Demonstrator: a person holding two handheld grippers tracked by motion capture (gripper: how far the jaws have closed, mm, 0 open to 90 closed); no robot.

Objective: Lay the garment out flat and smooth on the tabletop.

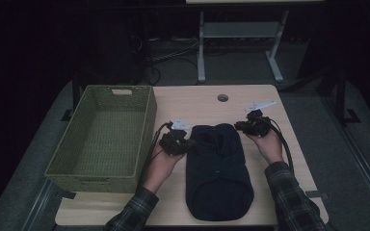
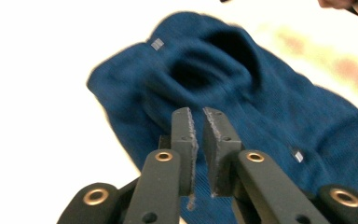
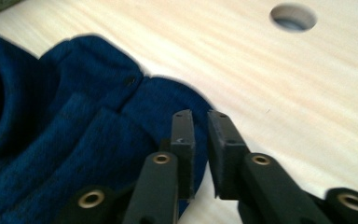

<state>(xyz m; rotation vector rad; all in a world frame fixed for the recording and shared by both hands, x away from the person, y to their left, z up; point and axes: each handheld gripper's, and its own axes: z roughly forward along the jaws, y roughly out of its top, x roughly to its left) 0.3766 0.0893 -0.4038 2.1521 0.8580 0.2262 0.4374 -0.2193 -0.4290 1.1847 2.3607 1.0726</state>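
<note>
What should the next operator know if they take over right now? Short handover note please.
Left hand-held gripper: jaws slightly apart, nothing between them, poised over the collar end of the dark blue garment.
Right hand-held gripper: jaws slightly apart, empty, at the garment's far right corner, over its edge and the table.
Garment: lies flat at table centre, collar end away from the person.
Green basket: at the left of the table, nothing in it.
Done: garment laid out.
Left: likely folding it and placing it in the basket; neither has been done.

One blue garment (image 1: 219, 168), one green basket (image 1: 99, 178), two grippers
</note>
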